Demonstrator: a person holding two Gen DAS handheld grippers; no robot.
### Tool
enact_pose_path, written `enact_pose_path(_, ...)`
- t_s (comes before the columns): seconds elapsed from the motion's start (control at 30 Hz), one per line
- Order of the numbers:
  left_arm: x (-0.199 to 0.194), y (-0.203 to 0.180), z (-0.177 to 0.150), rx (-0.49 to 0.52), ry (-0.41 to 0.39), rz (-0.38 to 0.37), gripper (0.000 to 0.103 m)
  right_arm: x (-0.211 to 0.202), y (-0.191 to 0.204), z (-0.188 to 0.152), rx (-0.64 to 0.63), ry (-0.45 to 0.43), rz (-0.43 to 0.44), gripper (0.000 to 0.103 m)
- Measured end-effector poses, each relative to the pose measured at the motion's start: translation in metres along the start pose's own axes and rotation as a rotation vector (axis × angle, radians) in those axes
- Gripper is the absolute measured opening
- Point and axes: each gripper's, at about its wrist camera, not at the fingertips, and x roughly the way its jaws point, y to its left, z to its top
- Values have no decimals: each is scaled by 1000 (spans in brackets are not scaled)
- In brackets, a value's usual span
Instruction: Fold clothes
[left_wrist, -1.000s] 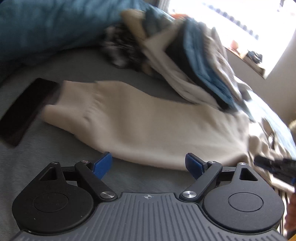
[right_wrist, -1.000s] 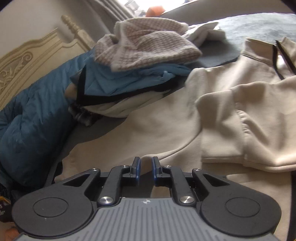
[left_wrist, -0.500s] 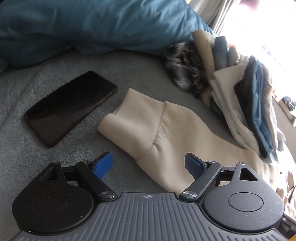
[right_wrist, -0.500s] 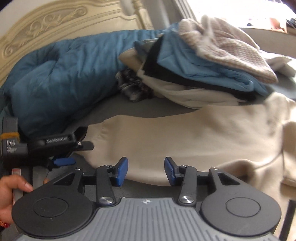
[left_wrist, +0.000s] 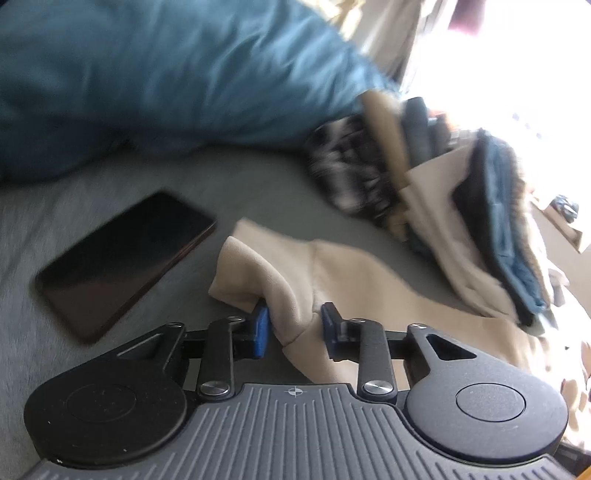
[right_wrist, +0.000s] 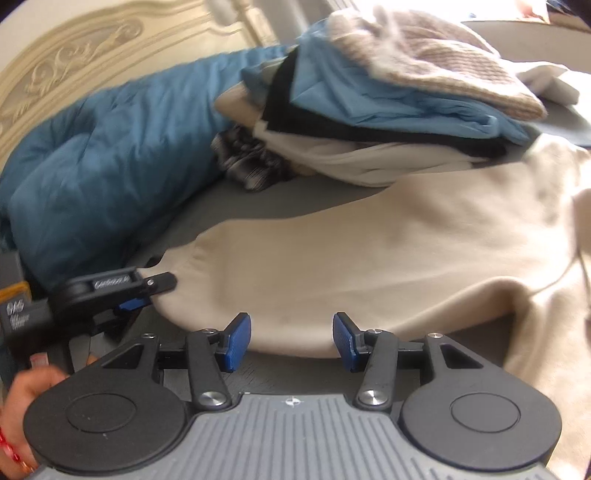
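Note:
A beige sweatshirt (right_wrist: 388, 236) lies spread on the grey bed, its long sleeve (left_wrist: 369, 288) running toward the left gripper. My left gripper (left_wrist: 293, 328) is closed on the sleeve's cuff (left_wrist: 273, 291), which bunches up between the blue pads. In the right wrist view the left gripper (right_wrist: 144, 295) shows at the sleeve's end. My right gripper (right_wrist: 291, 341) is open and empty, just before the sleeve's near edge.
A black phone (left_wrist: 122, 262) lies on the grey bedcover (left_wrist: 240, 184) left of the cuff. A blue quilt (left_wrist: 147, 74) is bunched behind. A pile of clothes (right_wrist: 388, 103) sits beyond the sleeve. A carved headboard (right_wrist: 74, 55) stands at the back.
My left gripper has moved in and closed on the sleeve cuff, lifting it slightly. My right gripper has opened wider and come closer to the sleeve.

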Motion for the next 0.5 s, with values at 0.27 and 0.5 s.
enact_pose_path(0.27,-44,-86,-8,313,-159,-250,20,-51,-58,11,280,-115,-5,51)
enact_pose_path(0.5,-62,-161,-46,484,-119,-499,19,-109,-111,-1,469,-218,-56,52)
